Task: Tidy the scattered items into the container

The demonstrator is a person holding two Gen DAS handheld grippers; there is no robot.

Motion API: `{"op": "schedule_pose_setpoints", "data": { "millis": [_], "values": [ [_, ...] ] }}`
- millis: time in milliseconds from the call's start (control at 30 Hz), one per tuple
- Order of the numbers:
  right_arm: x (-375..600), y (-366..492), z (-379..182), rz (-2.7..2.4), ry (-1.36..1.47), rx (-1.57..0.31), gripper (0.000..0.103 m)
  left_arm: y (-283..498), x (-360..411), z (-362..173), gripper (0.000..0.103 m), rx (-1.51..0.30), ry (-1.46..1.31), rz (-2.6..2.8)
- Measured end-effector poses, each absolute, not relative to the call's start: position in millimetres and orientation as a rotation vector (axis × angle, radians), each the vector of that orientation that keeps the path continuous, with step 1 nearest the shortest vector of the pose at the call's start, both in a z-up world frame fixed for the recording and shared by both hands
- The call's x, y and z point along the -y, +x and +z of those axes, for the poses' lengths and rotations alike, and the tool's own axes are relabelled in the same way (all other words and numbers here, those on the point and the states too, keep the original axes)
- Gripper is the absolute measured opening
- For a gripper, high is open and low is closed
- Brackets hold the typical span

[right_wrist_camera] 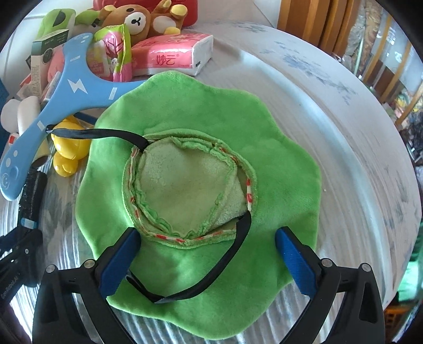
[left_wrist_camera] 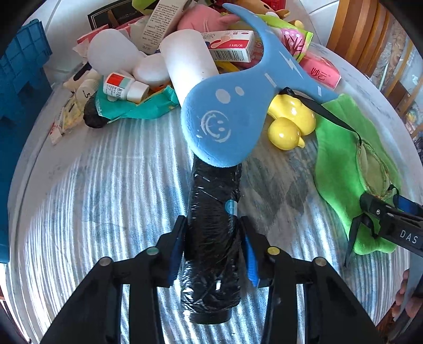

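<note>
A lived-in home: a round table (left_wrist_camera: 79, 185) under a striped cloth carries a heap of household clutter, including a teddy bear (right_wrist_camera: 140, 19), a pack of tissues (right_wrist_camera: 171, 54) and a rubber duck (left_wrist_camera: 290, 124), with wooden furniture (right_wrist_camera: 317, 23) behind.

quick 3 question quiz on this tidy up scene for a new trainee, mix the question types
1. True or false: the left gripper is closed on the black wrapped roll.
2. Over which item does the open right gripper hover? A) green plush hat B) yellow duck C) pink tissue pack
3. Fill in: one end of the blue boomerang rests on the black ____.

Key: 1 true; 2 A; 3 roll
</note>
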State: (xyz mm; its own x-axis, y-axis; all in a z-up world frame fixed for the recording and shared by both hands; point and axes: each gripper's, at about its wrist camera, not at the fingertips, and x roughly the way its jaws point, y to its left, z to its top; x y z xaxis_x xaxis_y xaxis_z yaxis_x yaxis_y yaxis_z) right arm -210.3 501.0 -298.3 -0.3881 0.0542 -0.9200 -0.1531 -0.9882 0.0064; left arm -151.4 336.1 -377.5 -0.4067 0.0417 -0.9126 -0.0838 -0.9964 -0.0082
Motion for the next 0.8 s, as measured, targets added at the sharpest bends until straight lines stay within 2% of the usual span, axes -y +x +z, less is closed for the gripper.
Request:
{"op": "schedule_pose_setpoints", "data": {
  "millis": [33, 67, 133, 200, 233, 267, 300, 533, 633, 733, 800],
  "values": [
    [-498, -210, -297, 2.524, -1.654, -0.114, 0.093, -150, -339, -379, 0.034, -0.074, -1.668, 2.573],
    [-494, -208, -295, 2.543, -1.645, -0.101, 0.077, -149, -341, -380, 0.034, -0.085, -1.668, 2.575],
    [-489, -204, -288, 2.575, -1.635, -0.087, 0.058, -159, -344, -378, 0.034, -0.099, -1.673, 2.573],
    [-488, -202, -284, 2.601, -1.630, -0.101, 0.050, -173, -347, -372, 0.034, -0.109, -1.676, 2.567],
    [-489, -200, -281, 2.612, -1.624, -0.118, 0.041, -172, -350, -371, 0.034, -0.112, -1.670, 2.567],
    [-490, -198, -276, 2.620, -1.607, -0.123, 0.017, -170, -352, -368, 0.034, -0.115, -1.660, 2.569],
    [-492, -196, -270, 2.629, -1.591, -0.137, 0.000, -169, -354, -365, 0.034, -0.116, -1.648, 2.572],
    [-482, -183, -229, 2.759, -1.504, -0.132, 0.002, -209, -365, -312, 0.034, -0.094, -1.548, 2.607],
    [-475, -177, -219, 2.781, -1.482, -0.125, 0.002, -190, -300, -270, 0.034, -0.097, -1.514, 2.618],
    [-475, -179, -220, 2.767, -1.489, -0.110, 0.002, -203, -285, -257, 0.034, -0.102, -1.513, 2.624],
    [-481, -181, -228, 2.736, -1.537, -0.161, 0.007, -202, -283, -261, 0.034, -0.105, -1.539, 2.616]
  ]
}}
